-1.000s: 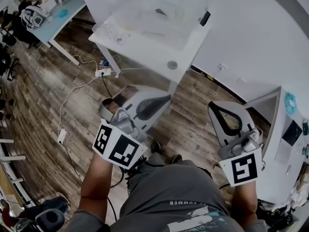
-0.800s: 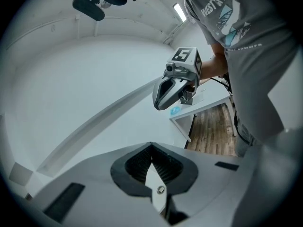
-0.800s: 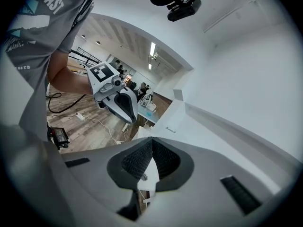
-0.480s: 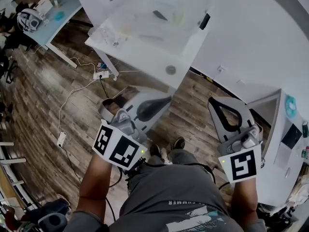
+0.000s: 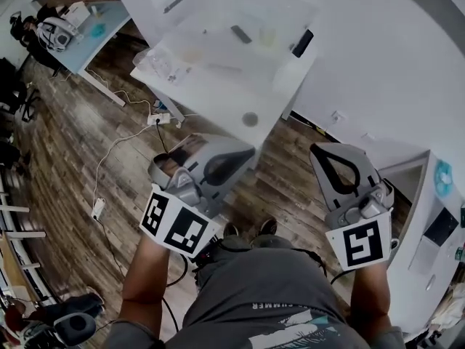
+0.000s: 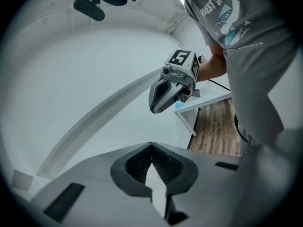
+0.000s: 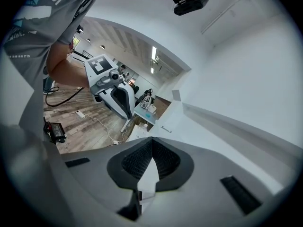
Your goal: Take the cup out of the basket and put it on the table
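In the head view a clear plastic basket (image 5: 218, 49) stands on a white table (image 5: 218, 100) ahead of me. A small pale thing (image 5: 267, 36) inside it may be the cup; I cannot make it out for sure. My left gripper (image 5: 245, 152) hangs over the wooden floor short of the table's near edge, shut and empty. My right gripper (image 5: 320, 153) is level with it on the right, also shut with nothing between its fingers. The left gripper view shows its own jaws (image 6: 152, 146) closed and the right gripper (image 6: 165, 91) beyond. The right gripper view has its jaws (image 7: 151, 143) closed and the left gripper (image 7: 118, 96) beyond.
A black object (image 5: 302, 43) leans at the basket's right edge, and a dark small item (image 5: 241, 33) lies inside. A power strip with cables (image 5: 158, 119) lies on the floor under the table. A white cabinet (image 5: 429, 217) stands at my right, a blue desk (image 5: 91, 27) far left.
The table and basket have slid slightly lower and nearer in the head view as I move towards them. Both grippers keep their pose and stay shut.
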Available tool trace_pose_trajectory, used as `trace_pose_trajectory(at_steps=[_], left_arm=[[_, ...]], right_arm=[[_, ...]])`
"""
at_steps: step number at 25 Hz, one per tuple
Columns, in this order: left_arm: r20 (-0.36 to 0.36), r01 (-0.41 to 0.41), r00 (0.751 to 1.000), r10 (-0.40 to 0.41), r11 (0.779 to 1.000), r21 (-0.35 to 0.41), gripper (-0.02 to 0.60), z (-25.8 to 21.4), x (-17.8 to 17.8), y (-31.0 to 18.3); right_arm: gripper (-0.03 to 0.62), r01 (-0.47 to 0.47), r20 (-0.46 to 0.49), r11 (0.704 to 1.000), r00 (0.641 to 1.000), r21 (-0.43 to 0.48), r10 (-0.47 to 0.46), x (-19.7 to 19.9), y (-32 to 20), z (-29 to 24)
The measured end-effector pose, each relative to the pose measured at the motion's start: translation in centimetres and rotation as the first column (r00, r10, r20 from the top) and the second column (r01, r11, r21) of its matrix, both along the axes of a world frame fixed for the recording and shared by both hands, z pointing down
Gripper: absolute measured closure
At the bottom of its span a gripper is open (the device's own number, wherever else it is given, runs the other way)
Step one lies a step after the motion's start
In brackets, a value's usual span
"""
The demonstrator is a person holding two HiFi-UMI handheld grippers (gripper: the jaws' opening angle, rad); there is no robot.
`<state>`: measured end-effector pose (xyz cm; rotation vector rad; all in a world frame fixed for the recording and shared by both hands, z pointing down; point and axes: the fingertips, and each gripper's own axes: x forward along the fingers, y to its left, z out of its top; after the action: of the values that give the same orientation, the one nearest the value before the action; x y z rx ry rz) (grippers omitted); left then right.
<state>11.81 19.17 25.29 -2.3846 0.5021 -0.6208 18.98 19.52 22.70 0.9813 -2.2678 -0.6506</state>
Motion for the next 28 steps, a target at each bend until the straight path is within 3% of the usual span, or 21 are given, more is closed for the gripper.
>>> trace_pose_trajectory(at_steps=[11,28], left_arm=[[0.023,0.045,0.999,-0.045,0.999,-0.012,0.572,0.2,2.4,-2.1],[-0.011,-0.013,1.000,0.013,1.000,-0.013,0.574,0.4,-3.4,-11.2]], right_arm=[[0.582,0.041,0.023,0.999,0.999,-0.029,-0.040,2.5,-2.6,0.8],[0.582,-0.011,-0.016,0.999,1.000,-0.033,0.011,-3.5,-11.2,0.6]])
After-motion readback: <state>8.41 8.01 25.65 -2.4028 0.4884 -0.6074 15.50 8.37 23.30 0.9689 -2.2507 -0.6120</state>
